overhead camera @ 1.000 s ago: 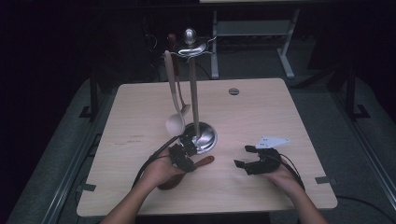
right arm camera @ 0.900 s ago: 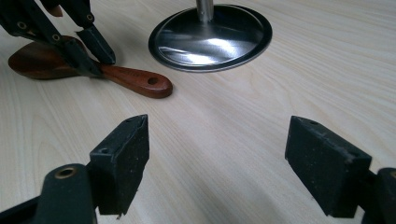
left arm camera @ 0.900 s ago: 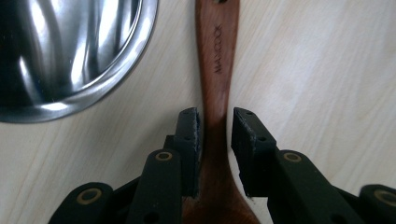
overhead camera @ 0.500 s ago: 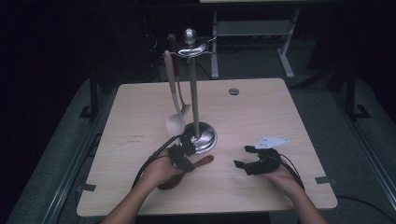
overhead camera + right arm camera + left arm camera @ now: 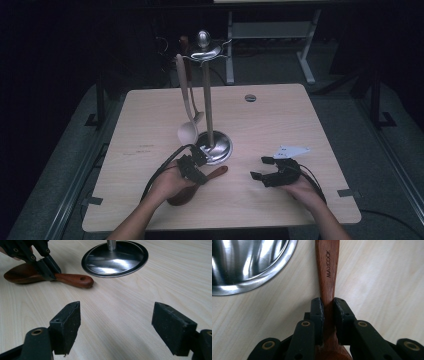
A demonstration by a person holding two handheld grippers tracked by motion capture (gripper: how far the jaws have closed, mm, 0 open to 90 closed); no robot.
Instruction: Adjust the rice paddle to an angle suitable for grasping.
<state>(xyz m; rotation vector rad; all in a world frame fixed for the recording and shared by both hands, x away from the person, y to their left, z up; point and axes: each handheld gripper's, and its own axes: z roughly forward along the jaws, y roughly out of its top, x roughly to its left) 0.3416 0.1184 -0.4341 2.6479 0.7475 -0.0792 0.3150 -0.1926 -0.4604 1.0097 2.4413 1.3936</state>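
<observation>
a wooden table (image 5: pixel 150 125) seen from above in a dim room, with a person's two forearms coming in from the near edge, each hand holding a black two-jaw gripper.

the left gripper (image 5: pixel 192 169) sits near the middle of the table, toward the near edge. its jaws have just been closing and are now clamped on the narrow neck of a dark wooden spoon (image 5: pixel 210 175) that lies flat on the table. in the left gripper view the two black pads (image 5: pixel 317 311) press on either side of the reddish brown handle (image 5: pixel 327 270), which runs straight away from the jaws and bears the printed word "maxcook". the spoon's bowl lies under the left hand, toward the near edge, and its handle end points toward the right side of the table, stopping just beside the round metal base (image 5: pixel 216 147) of a utensil stand.

the stand (image 5: pixel 206 90) is upright near the table's centre, a thin metal post with a knob on top. a pale wooden spoon (image 5: pixel 186 107) hangs from its top, bowl downward, just above the table on the stand's left side.

the right gripper (image 5: pixel 265 170) rests toward the near right corner, well apart from the dark spoon. its jaws are wide apart with only bare table between them, as the right gripper view shows, its pads (image 5: pixel 66 326) set low over the wood and facing the stand's base (image 5: pixel 115 258) and the dark spoon (image 5: pixel 72 280).

a small round grey cap (image 5: pixel 250 97) is set in the table near the far edge.
</observation>
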